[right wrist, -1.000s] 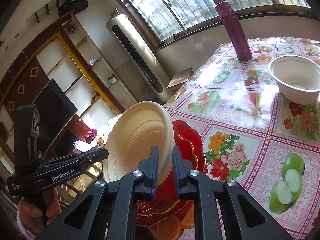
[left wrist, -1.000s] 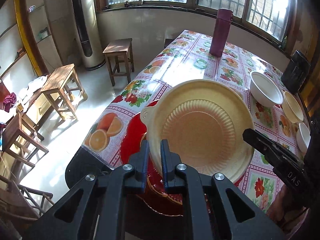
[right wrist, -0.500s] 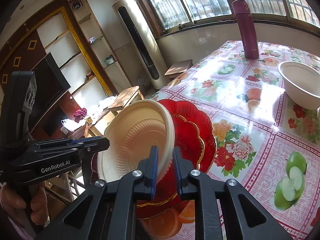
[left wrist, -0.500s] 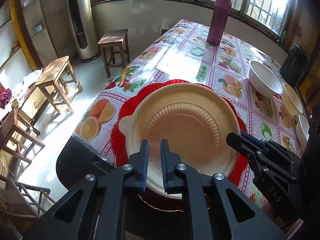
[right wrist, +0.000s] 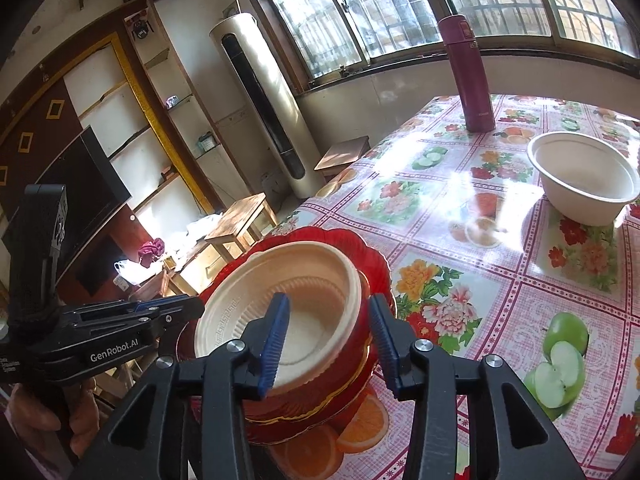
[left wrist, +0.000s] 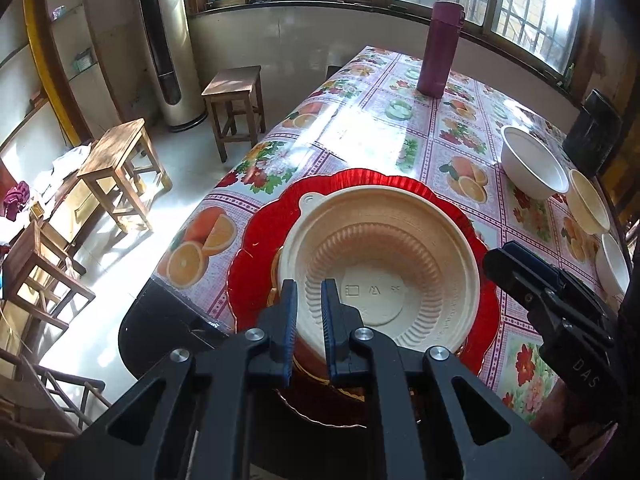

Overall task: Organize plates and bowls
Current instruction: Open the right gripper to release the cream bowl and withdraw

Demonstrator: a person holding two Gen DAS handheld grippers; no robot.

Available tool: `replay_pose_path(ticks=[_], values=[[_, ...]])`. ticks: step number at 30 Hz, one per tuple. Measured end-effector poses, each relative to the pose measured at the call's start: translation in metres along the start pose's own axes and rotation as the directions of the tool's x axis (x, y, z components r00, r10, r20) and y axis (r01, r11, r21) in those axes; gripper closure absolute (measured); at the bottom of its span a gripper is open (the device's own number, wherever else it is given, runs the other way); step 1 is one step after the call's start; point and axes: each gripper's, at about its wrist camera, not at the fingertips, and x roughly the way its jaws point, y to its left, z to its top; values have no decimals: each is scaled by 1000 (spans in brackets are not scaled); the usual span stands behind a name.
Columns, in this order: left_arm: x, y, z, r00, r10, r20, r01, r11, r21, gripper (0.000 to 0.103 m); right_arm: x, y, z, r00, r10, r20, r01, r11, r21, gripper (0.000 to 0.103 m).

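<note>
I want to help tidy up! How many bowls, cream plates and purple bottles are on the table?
Bowls: 3
Cream plate: 1
Purple bottle: 1
Total: 5

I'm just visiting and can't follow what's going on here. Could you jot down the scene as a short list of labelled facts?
Stack: cream plate sits on red plates
Left hand-held gripper: shut on the cream plate's near rim
Right hand-held gripper: jaws opening, astride the plate's rim, pads clear
Table: flowered cloth
Elsewhere on the table: white bowl, purple flask
Not yet sorted: three bowls at the right edge
</note>
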Motion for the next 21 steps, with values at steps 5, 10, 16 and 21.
replay_pose_path(ticks=[5, 10, 16, 21], values=[[-4, -17, 0, 1000, 9, 26, -10, 999, 44, 75, -2, -14, 5, 1000, -8, 10, 7, 997, 73, 43], [-13, -30, 0, 995, 52, 88, -59, 995, 83, 46, 3, -35, 9, 1000, -14, -7, 15, 985, 173, 34], [-20, -45, 1, 988, 66, 137, -83, 989, 126, 24, 3, -59, 13, 999, -41, -2, 40, 965, 258, 20], [-21, -65, 4, 987, 48, 153, -74, 983, 168, 21, -5, -70, 15, 997, -78, 25, 68, 962, 265, 18]])
